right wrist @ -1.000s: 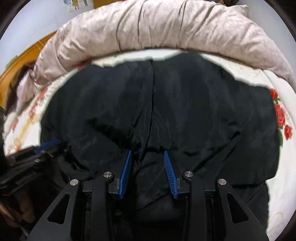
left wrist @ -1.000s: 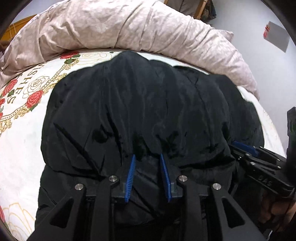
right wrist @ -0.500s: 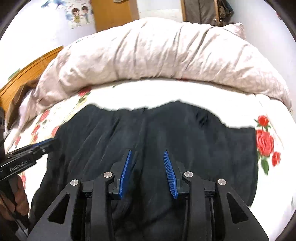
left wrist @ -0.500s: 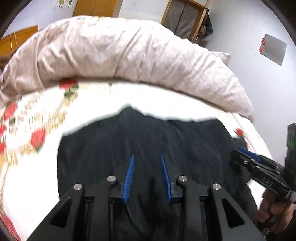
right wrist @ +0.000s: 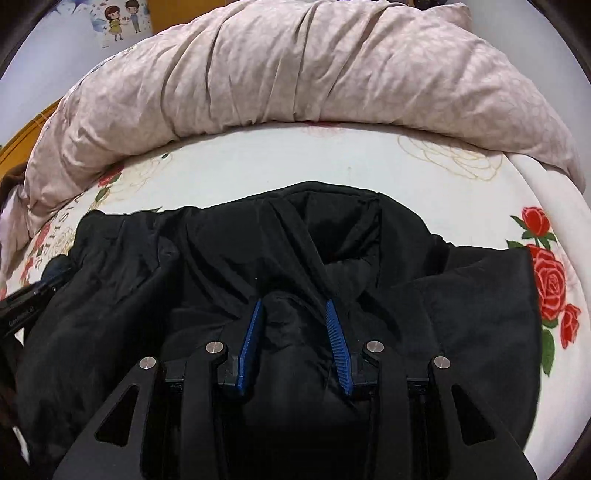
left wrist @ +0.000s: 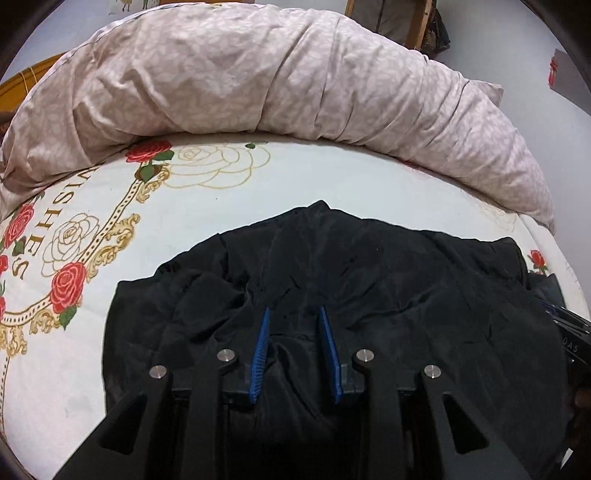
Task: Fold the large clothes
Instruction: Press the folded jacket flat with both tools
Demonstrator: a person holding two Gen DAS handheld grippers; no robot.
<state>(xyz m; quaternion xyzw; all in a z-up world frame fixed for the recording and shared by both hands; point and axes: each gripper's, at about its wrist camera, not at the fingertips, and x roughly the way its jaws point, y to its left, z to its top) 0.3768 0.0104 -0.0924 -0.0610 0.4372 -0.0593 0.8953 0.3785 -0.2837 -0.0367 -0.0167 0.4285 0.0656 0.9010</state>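
Black and slightly glossy, one large coat (left wrist: pixel 369 295) lies bunched on the near part of the bed sheet (left wrist: pixel 332 177), the single garment in sight. Its far edge stops well short of the one long pinkish-beige quilt (left wrist: pixel 277 74) rolled up across the back of the bed. The sheet is white, printed with red roses, gold outline roses and some lettering at its left side.

Two grippers are at work, each with two blue fingers. The left gripper (left wrist: pixel 294 314) has a fold of the coat rising between its fingers (left wrist: pixel 263 339), clenched on the cloth. The right gripper (right wrist: pixel 294 306) likewise has a hump of the coat pinched between its blue pads (right wrist: pixel 337 332). In the right wrist view the left tool shows at the coat's left edge, and in the left wrist view the right tool shows at the coat's right edge.

On the wall behind hangs one small cartoon picture (right wrist: pixel 120 22) of two figures.
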